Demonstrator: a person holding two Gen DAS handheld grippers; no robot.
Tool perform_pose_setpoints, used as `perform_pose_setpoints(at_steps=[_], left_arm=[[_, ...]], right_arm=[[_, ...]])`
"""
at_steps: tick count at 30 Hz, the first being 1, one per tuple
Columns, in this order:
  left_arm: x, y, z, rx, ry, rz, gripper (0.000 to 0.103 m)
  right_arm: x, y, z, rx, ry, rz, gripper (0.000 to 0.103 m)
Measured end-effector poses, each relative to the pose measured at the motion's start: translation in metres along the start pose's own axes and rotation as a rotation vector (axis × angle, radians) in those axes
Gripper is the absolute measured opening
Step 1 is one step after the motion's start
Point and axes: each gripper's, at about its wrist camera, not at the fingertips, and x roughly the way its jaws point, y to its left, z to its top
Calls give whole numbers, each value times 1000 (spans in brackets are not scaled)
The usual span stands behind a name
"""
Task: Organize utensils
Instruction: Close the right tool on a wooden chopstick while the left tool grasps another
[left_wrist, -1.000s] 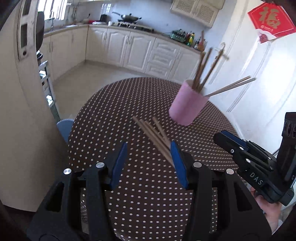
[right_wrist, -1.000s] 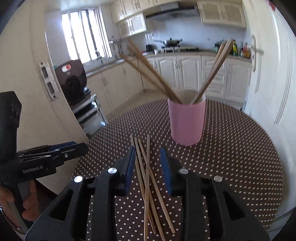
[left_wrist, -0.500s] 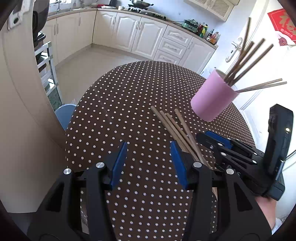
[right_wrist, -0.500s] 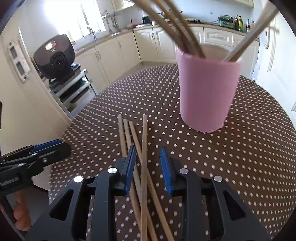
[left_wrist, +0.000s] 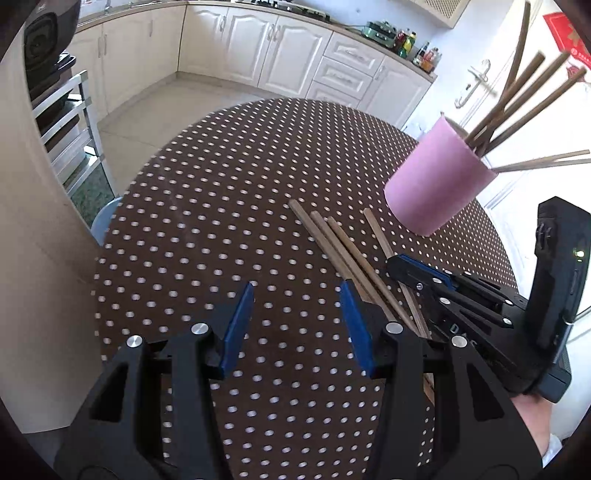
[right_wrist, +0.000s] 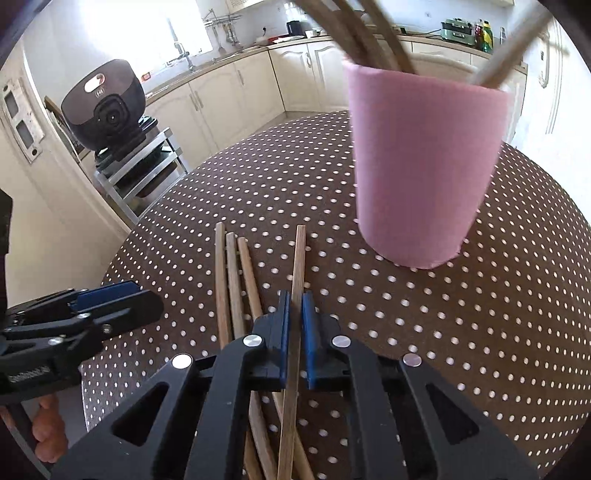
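Observation:
Several wooden chopsticks (left_wrist: 332, 243) lie on the brown dotted tablecloth (left_wrist: 207, 221), in front of a pink cup (left_wrist: 436, 181) that holds more chopsticks. My right gripper (right_wrist: 294, 295) is low over the table, shut on the single lighter chopstick (right_wrist: 299, 258), which runs up between its blue pads. Three darker chopsticks (right_wrist: 231, 280) lie just to its left. The pink cup (right_wrist: 421, 166) stands close ahead on the right. My left gripper (left_wrist: 297, 291) hangs open over bare cloth, with its right finger beside the chopsticks. The right gripper (left_wrist: 395, 262) shows there from the side.
A black appliance (right_wrist: 107, 107) sits on a metal rack left of the table. White kitchen cabinets (left_wrist: 280, 59) line the far wall and a white door (left_wrist: 476, 85) stands behind the cup. A blue stool (left_wrist: 105, 218) pokes out at the table's left edge.
Both grippers have come down and forward toward the chopsticks and the cup. The right jaws, apart earlier, have shut on the lighter chopstick. The left jaws stay the same width.

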Motion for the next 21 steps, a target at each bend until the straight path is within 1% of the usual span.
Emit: perform_pose_setpoints(at_steps=[6, 14, 17, 21], left_arm=[[20, -20, 2, 16, 57, 19, 49], [30, -33, 8, 50, 71, 94, 49], [32, -38, 9, 75, 74, 133, 50], [34, -38, 13, 79, 82, 148, 51]], right_arm=[[-19, -23, -13, 31, -5, 20, 5], [-28, -31, -19, 38, -7, 43, 5], [-31, -35, -21, 38, -10, 51, 5], [-33, -36, -22, 46, -14, 57, 5]])
